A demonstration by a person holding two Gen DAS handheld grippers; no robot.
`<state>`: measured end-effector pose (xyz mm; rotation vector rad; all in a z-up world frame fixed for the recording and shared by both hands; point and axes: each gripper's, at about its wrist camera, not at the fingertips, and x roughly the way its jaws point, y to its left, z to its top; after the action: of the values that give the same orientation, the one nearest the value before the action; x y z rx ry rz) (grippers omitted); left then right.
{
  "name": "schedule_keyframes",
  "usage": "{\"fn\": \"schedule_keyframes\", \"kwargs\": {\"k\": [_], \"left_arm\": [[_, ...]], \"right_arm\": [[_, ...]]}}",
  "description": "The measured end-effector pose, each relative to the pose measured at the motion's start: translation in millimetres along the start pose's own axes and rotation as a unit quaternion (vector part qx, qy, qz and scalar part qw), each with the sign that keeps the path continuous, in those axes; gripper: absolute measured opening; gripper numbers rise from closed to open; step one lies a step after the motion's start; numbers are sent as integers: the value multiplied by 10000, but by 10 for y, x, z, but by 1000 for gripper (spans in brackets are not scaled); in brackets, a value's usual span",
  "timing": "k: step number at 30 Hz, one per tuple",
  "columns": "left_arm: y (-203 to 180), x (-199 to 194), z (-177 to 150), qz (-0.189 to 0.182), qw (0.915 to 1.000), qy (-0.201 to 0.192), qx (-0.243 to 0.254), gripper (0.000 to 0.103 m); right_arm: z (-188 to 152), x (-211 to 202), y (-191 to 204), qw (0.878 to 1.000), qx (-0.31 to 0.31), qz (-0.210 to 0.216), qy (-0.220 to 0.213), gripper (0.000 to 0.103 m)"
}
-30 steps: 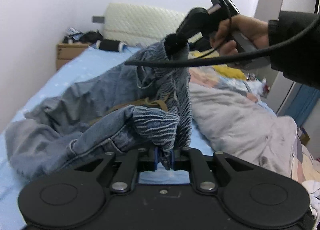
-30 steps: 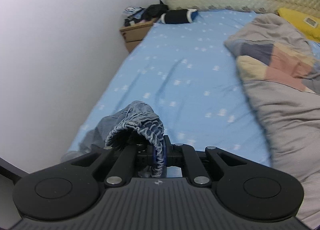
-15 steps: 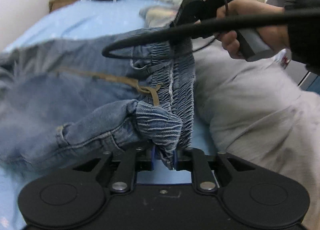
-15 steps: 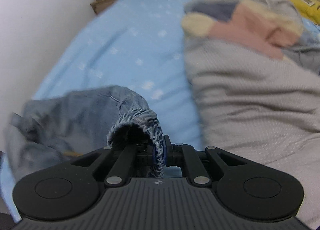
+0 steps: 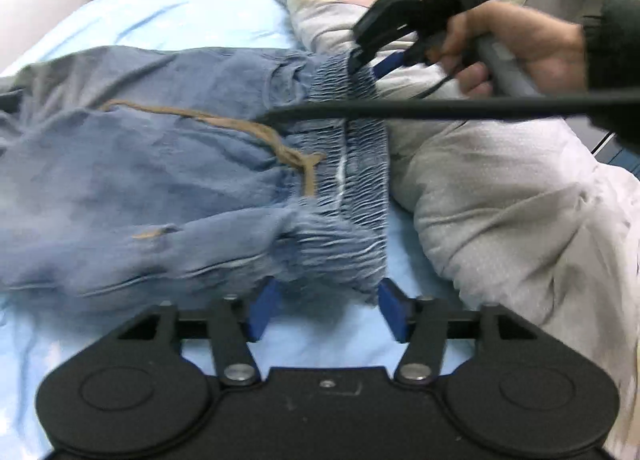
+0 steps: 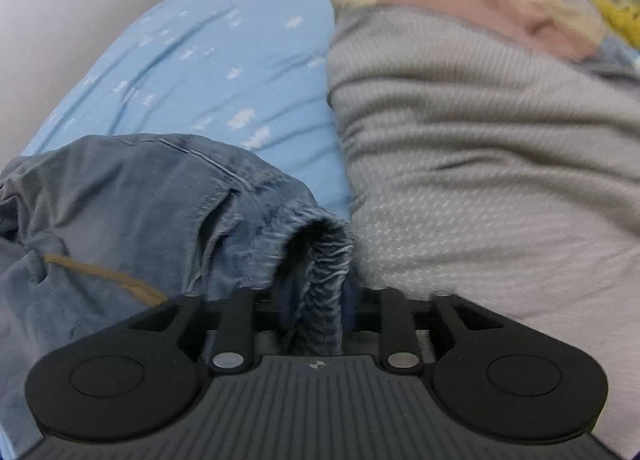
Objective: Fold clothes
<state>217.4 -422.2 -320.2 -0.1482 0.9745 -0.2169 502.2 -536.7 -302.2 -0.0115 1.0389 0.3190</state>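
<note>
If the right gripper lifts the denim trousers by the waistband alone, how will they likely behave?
The denim trousers would probably sag limply: they lie creased on the bed sheet. The gathered waistband looks stretchy, so it may elongate. The right gripper seems to pinch bunched fabric, so slipping seems unlikely.

Left gripper (image 5: pixel 326 306) at 6 o'clock, blue pads spread wide, elastic waistband (image 5: pixel 352 163) lying between them, not clamped. Denim pants (image 5: pixel 140 171) spread flat toward 9 o'clock on blue bedsheet (image 5: pixel 168 15), tan drawstring (image 5: pixel 256 135) across them. Right gripper (image 5: pixel 366 59) at 1 o'clock, at waistband's far end, hand-held; grip unclear. Grey blanket (image 5: pixel 500 195) at 3 o'clock.
</note>
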Motion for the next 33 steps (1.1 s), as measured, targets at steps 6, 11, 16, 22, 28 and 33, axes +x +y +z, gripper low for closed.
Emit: {"fn": "schedule_keyframes", "kwargs": {"k": [6,11,16,22,28,33], "left_arm": [[422,-677,-112,290,9981,280,-476,57],[858,-1412,-55,585,9959,204,-663,59],[1314,-2113,57,828,9932,30,-815,62],[1834,-2695,252,1095,9913,108,-721,64],[2239,-2883,357,1361,9880,285,-669,65],[2495,-2928,451,1497,9846,434,-791,66]], "right_arm": [[23,-709,245,9995,-18,207,-225,36],[-38,-1257,686,9977,-128,454,-496,36],[-327,-1742,1272,9965,-67,563,-608,36],[-771,-2071,1989,9972,152,503,-527,36],[-1071,-2073,2554,9968,373,586,-407,36],[-1234,-1934,2872,9953,524,776,-234,36]]}}
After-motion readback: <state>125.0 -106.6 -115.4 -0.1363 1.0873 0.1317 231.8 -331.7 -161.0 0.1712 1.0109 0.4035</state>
